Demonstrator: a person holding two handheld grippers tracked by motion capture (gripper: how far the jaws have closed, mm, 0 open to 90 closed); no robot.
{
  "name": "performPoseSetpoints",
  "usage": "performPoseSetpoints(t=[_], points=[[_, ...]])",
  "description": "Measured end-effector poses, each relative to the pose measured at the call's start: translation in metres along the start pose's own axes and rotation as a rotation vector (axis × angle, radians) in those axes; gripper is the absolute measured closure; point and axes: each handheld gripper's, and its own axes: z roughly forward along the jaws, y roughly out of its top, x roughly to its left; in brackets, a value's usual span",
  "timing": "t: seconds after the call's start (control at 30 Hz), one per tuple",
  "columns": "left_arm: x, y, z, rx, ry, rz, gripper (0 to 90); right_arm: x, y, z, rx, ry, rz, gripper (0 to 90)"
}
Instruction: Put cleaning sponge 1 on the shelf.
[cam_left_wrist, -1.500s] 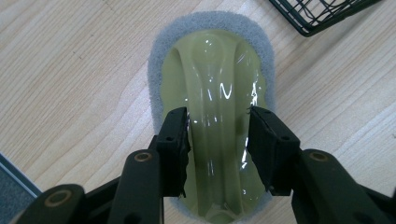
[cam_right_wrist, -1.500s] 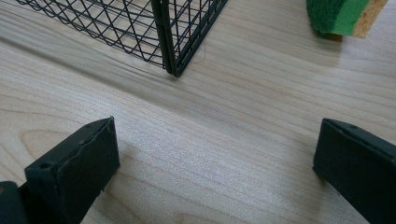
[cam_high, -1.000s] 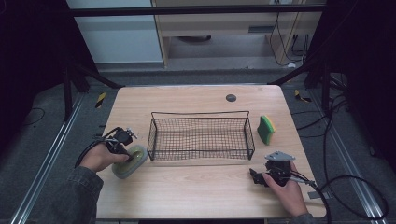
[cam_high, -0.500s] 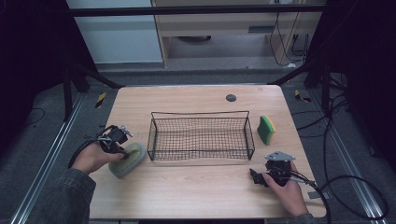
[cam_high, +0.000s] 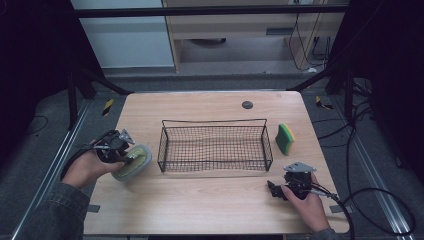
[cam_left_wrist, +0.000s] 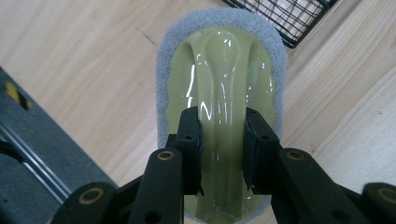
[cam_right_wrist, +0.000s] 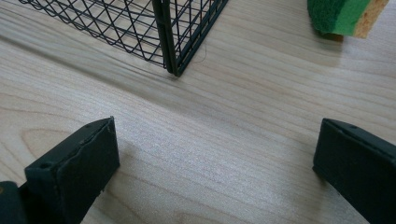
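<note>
scrub pad (cam_left_wrist: 219, 79), pale green plastic grip on a grey scouring base, clamped by its raised handle ridge between the jaws of the left gripper (cam_left_wrist: 220, 140). seen lower left of the high view (cam_high: 132, 161), tilted, close to the left end of the wire basket (cam_high: 215, 146) but apart from it. looks off the table (cam_high: 210, 200) or nearly so; contact at the low edge hard to tell. basket corner visible upper right of the left gripper view, wood grain underneath the pad.

right gripper (cam_high: 280, 190) lower right of the high view, parked on the table, jaws spread wide with nothing between them. green and yellow sponge (cam_high: 285, 138) standing on edge just right of the basket, untouched; also upper right corner of the right gripper view (cam_right_wrist: 345, 16).

step in hand, by judgement: pickup done, carry toward the basket starting. next move calls for enough lift to clear the basket's top rim, travel right over the mesh, then lower and release. grip sits on a narrow glossy ridge, so risk of the pad swivelling in the jaws; worth keeping the wrist steady.
</note>
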Motion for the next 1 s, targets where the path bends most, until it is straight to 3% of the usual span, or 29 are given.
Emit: performPoseSetpoints(t=[0.27, 0.6, 1.0], points=[[0.005, 0.010, -0.021, -0.032, 0.058, 0.031, 70.7, 0.000, 0.000, 0.000, 0.000, 0.000, 0.001, 0.5], [0.009, 0.027, -0.039, -0.040, 0.100, 0.071, 70.7, 0.000, 0.000, 0.000, 0.003, 0.002, 0.002, 0.5], [0.008, 0.042, -0.060, -0.079, 0.114, 0.115, 70.7, 0.000, 0.000, 0.000, 0.001, 0.001, -0.002, 0.5]])
